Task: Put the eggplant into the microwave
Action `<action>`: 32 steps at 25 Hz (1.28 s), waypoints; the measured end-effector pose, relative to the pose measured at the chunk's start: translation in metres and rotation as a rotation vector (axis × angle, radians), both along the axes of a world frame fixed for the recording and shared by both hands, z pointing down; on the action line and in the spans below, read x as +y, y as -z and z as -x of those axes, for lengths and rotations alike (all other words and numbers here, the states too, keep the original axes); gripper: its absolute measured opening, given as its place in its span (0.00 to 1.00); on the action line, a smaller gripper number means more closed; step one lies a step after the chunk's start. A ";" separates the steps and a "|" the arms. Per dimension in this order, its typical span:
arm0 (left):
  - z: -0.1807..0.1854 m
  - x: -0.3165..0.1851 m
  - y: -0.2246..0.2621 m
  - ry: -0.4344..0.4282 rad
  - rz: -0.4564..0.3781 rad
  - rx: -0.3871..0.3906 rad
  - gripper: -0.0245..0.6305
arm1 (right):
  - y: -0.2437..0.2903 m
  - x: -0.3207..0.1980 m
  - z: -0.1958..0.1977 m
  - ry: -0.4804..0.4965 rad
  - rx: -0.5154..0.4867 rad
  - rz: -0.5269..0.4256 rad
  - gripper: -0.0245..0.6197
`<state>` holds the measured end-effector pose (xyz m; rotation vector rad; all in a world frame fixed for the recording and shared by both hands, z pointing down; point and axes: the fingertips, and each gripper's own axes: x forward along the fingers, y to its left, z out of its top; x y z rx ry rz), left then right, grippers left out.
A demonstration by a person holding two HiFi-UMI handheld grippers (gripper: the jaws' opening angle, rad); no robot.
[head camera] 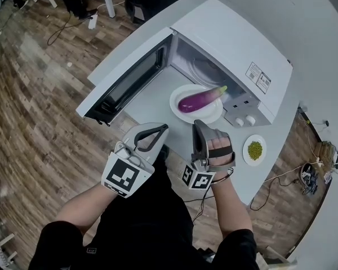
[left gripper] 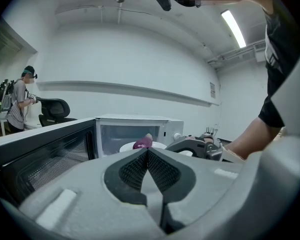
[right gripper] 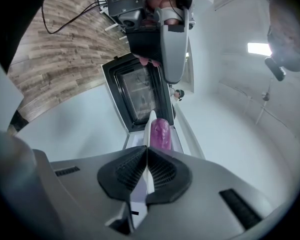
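- While both grippers hang short of the microwave, I read each pair of jaws as pressed together with nothing between them: left gripper and right gripper alike.
- The eggplant lies on a white plate at the oven's mouth, on the counter. From the head view I cannot tell how far in it sits, because the housing's top covers most of the cavity.
- The door hangs open to the left.
- In the left gripper view only the eggplant's purple tip peeks over the jaws; the rest is hidden.
- The right gripper view is rolled sideways, and the jaws cut off the eggplant's near end.
- A small dish beside the oven holds something green — too small to name.
- A person stands far off, partly cropped.
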<state>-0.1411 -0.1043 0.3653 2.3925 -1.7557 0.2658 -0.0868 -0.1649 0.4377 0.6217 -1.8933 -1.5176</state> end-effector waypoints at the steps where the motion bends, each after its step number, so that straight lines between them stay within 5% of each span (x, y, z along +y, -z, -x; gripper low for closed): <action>1: 0.001 -0.004 -0.002 0.000 0.001 -0.001 0.05 | -0.003 -0.004 0.001 -0.003 -0.001 0.000 0.07; 16: 0.011 -0.055 -0.040 0.032 0.014 0.011 0.05 | -0.049 -0.066 0.016 -0.033 0.029 0.000 0.07; 32: 0.006 -0.088 -0.058 -0.038 -0.022 -0.091 0.05 | -0.079 -0.129 0.042 -0.108 0.015 0.019 0.07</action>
